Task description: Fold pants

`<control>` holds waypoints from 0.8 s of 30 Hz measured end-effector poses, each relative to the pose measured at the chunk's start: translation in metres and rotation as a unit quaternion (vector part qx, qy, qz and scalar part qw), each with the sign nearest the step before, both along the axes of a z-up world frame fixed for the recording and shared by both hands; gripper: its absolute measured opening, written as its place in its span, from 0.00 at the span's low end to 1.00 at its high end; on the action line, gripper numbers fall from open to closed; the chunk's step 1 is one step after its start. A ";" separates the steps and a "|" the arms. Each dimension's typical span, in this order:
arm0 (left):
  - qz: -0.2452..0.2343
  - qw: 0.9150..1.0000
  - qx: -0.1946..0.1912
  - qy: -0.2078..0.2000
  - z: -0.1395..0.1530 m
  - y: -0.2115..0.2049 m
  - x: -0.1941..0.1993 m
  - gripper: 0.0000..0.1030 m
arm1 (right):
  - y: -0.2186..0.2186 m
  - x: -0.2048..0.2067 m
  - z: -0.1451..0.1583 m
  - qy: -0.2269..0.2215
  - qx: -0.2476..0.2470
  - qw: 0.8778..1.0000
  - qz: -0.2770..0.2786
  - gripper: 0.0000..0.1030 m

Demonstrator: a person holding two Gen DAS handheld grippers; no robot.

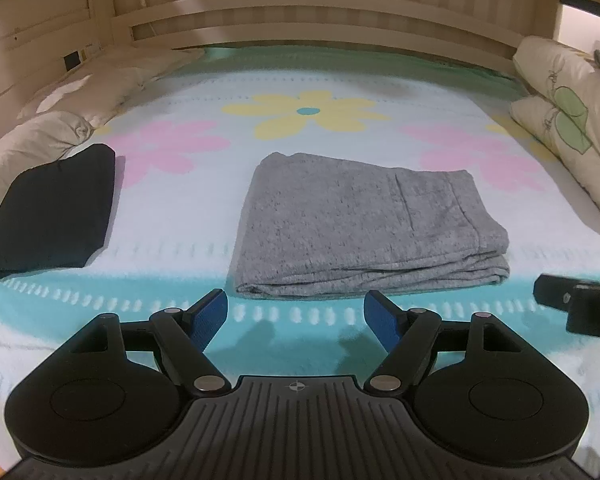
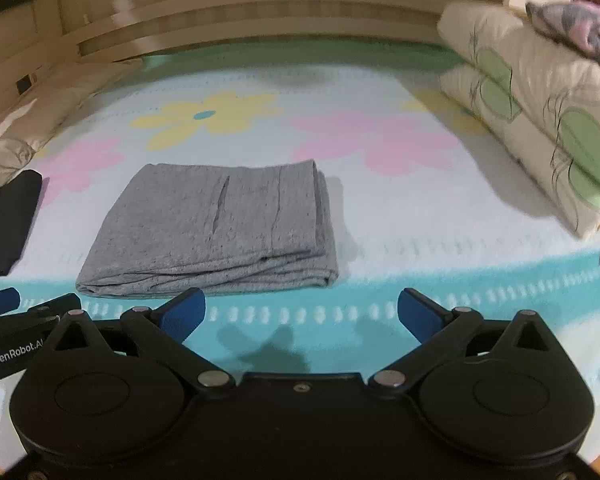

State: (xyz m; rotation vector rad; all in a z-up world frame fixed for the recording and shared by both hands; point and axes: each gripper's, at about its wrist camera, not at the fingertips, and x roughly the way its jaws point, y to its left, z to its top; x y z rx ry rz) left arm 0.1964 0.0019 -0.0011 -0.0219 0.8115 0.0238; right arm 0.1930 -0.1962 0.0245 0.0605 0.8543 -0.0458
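The grey pants [image 1: 364, 226] lie folded into a thick rectangle on the flowered blanket [image 1: 308, 112], in the middle of the bed. They also show in the right wrist view [image 2: 219, 232], left of centre. My left gripper [image 1: 295, 314] is open and empty, just short of the pants' near edge. My right gripper [image 2: 300, 312] is open and empty, near the pants' near right corner. The right gripper's body shows at the right edge of the left wrist view [image 1: 580, 304]. The left gripper's body shows at the left edge of the right wrist view [image 2: 15, 332].
A folded black garment [image 1: 55, 216] lies left of the pants. Cream bedding [image 1: 39, 136] lines the left side. Stacked leaf-print pillows [image 2: 540, 120] stand at the right, with a patterned cloth [image 2: 580, 28] on top. A wooden headboard [image 1: 300, 12] closes the far side.
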 end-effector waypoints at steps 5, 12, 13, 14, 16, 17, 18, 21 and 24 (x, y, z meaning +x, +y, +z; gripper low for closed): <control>0.001 1.000 0.006 -0.003 0.001 0.000 0.000 0.72 | -0.001 0.000 -0.007 0.019 0.004 1.000 -0.003 0.99; 0.002 1.000 0.010 0.000 0.000 0.002 0.001 0.72 | 0.000 -0.002 -0.007 0.020 -0.007 1.000 -0.002 0.99; 0.003 1.000 0.010 0.001 0.000 0.002 0.000 0.72 | 0.000 -0.003 -0.007 0.020 -0.008 1.000 -0.001 0.99; 0.002 1.000 0.011 0.001 0.000 0.002 0.000 0.72 | 0.000 -0.003 -0.007 0.021 -0.009 1.000 -0.001 0.99; 0.001 1.000 0.014 0.001 0.000 0.000 0.000 0.72 | 0.000 -0.003 -0.008 0.021 -0.010 1.000 0.000 0.99; 0.001 1.000 0.016 0.000 -0.001 0.000 0.000 0.72 | 0.000 -0.003 -0.008 0.022 -0.011 1.000 0.000 0.99; 0.000 1.000 0.017 0.000 -0.001 0.000 -0.001 0.72 | 0.000 -0.002 -0.008 0.023 -0.011 1.000 0.001 0.99; -0.001 1.000 0.017 0.001 -0.001 -0.002 -0.001 0.72 | 0.001 -0.003 -0.009 0.025 -0.013 1.000 0.001 0.99; -0.001 1.000 0.018 0.001 -0.001 -0.002 -0.001 0.72 | 0.002 -0.003 -0.009 0.024 -0.015 1.000 0.003 0.99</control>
